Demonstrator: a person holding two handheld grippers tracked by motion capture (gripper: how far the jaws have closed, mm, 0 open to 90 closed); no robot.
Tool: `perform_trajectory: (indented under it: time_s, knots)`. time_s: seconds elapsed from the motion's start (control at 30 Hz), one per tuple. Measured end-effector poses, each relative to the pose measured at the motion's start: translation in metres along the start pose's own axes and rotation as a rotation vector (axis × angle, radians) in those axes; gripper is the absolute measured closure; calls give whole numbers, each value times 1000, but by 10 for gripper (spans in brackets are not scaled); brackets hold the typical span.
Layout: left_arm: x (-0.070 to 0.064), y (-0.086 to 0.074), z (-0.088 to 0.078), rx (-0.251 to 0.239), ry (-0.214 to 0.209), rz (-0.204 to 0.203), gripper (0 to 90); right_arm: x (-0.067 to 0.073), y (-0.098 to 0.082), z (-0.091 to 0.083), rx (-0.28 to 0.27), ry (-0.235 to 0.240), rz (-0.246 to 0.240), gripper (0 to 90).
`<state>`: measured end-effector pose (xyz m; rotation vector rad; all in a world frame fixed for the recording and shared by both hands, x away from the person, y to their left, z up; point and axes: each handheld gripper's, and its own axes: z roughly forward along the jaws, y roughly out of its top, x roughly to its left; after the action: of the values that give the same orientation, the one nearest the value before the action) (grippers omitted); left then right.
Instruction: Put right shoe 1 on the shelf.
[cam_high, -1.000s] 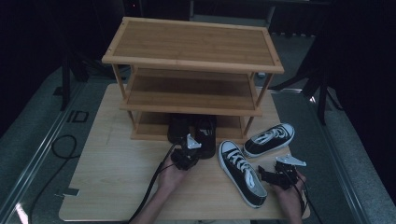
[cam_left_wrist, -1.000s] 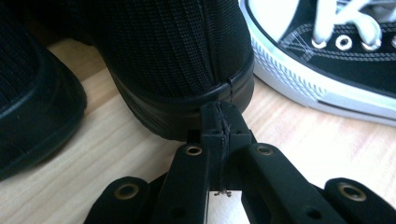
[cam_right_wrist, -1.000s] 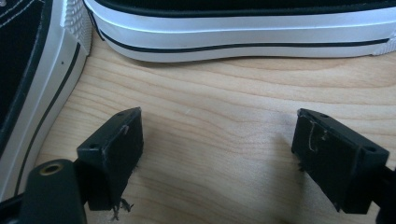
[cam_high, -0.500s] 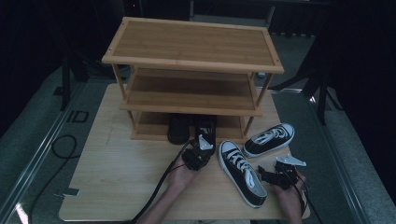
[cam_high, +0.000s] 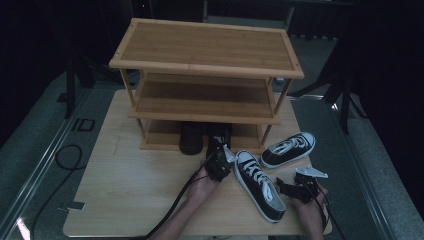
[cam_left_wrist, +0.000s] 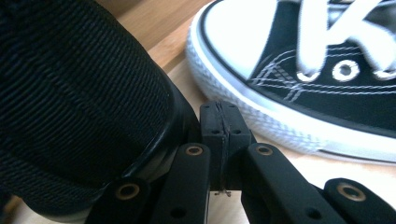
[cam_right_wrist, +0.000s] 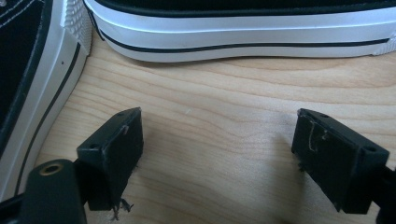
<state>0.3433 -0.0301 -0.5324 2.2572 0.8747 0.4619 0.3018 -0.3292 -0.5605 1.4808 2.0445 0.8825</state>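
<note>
A three-shelf wooden shoe rack (cam_high: 205, 67) stands on the table. Two plain black shoes (cam_high: 191, 137) (cam_high: 220, 134) sit on its bottom shelf. My left gripper (cam_high: 216, 154) points at the right black shoe's heel; in the left gripper view its jaws (cam_left_wrist: 219, 126) are shut with nothing between them, pressed beside that black shoe (cam_left_wrist: 70, 102). A black-and-white sneaker (cam_high: 260, 185) (cam_left_wrist: 303, 70) lies just to its right, and a second sneaker (cam_high: 289, 149) lies beyond. My right gripper (cam_high: 292, 189) (cam_right_wrist: 224, 154) rests open on the wood by the sneakers' soles (cam_right_wrist: 233, 28).
The table (cam_high: 130, 200) has bare wood at the left and front. A black cable (cam_high: 172, 210) trails from the left gripper toward the near edge. Dark floor and stand legs (cam_high: 345, 100) surround the table. The two upper shelves (cam_high: 200, 97) hold nothing.
My left gripper has slid to the right and slightly down, from the gap between the black shoes to the right shoe's heel. The right gripper and both sneakers have stayed put.
</note>
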Motion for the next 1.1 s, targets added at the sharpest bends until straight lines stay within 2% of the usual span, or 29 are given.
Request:
perform_trajectory:
  time_s: [0.13,0.2,0.27,0.37,0.47,0.7,0.83,0.87,0.97,1.1]
  knots:
    - [12,-1,4,9,21,2,900,0,0,0,1,0,-2,166]
    - [16,-1,5,11,4,0,900,0,0,0,0,0,-3,166]
    - [14,-1,6,15,16,5,900,0,0,0,1,0,-2,166]
    - [6,-4,2,29,-4,20,900,0,0,0,0,0,-2,166]
    - [-1,-11,-3,50,-3,35,899,0,0,0,0,1,-2,166]
    - [4,-24,-13,83,33,24,899,0,0,0,0,2,-2,166]
    - [10,-24,-7,91,48,3,900,0,0,0,0,2,-3,166]
    - [12,-23,-5,87,37,-3,900,0,0,0,0,2,-3,166]
    - [10,-19,0,89,39,-3,900,0,0,0,0,2,-3,166]
    - [12,-15,4,81,45,-29,900,0,0,0,0,3,-4,166]
